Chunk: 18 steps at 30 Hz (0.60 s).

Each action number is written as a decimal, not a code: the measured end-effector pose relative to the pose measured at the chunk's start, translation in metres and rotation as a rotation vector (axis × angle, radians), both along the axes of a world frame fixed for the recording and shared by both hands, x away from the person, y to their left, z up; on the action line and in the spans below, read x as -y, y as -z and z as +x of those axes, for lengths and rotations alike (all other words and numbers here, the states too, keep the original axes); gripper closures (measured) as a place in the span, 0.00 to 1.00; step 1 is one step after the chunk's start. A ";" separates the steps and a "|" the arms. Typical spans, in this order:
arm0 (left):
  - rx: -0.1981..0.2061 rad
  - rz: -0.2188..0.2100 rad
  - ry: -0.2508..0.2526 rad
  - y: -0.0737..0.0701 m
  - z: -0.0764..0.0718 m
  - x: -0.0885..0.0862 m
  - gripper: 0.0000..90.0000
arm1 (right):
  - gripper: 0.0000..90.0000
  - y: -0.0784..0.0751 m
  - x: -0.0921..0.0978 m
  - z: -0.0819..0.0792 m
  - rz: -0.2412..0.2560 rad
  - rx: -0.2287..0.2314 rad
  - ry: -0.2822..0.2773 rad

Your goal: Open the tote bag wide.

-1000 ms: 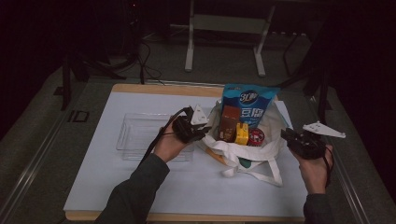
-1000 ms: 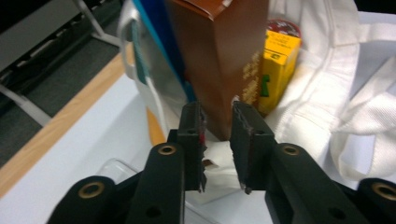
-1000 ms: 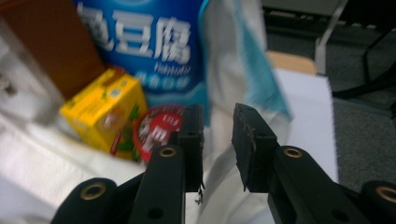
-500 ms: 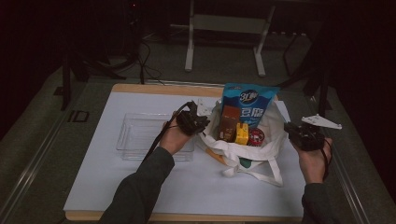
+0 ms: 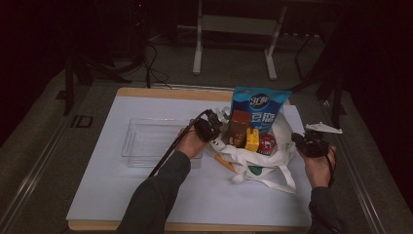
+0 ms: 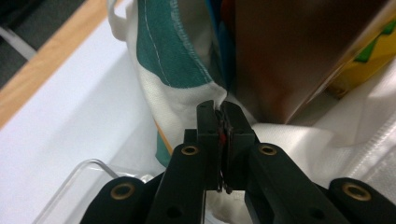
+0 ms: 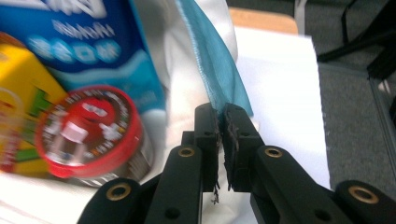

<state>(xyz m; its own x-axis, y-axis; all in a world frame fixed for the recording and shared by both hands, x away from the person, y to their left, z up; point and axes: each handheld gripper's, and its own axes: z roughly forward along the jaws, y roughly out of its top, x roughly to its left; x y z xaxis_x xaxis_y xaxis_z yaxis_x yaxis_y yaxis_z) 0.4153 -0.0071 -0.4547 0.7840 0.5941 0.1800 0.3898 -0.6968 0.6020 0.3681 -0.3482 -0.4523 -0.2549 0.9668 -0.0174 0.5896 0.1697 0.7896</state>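
So the main thing here is a white cloth bag (image 5: 258, 163) with teal patches and a bit of orange trim, sitting on the right half of the white surface (image 5: 146, 195). It's soft and slumped, mouth pulled open, with its handles flopped out toward the near edge.

The left gripper (image 5: 210, 127) is at the bag's left rim. In the left gripper view its jaws are pinched right together on the white hem of the bag (image 6: 187, 93), just where the teal patch ends. The right gripper (image 5: 306, 142) is at the opposite rim; in the right gripper view the jaws are squeezed onto a teal fold of the cloth (image 7: 219, 70), barely any gap between them. So each side of the opening is held.

Inside the bag there's a tall blue snack bag (image 5: 260, 107) standing at the back, a brown box (image 5: 239, 127) in front of it, a yellow carton (image 5: 252, 140) next to that, and a round red-lidded tub (image 5: 266, 144) on the right, all packed close together.

A clear plastic tray (image 5: 151, 141) sits on the surface just left of the bag, beside the left hand (image 5: 190, 144).
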 end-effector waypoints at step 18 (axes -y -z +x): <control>-0.054 0.076 -0.024 0.020 0.011 0.009 0.97 | 0.95 0.046 0.012 0.018 0.025 -0.146 0.068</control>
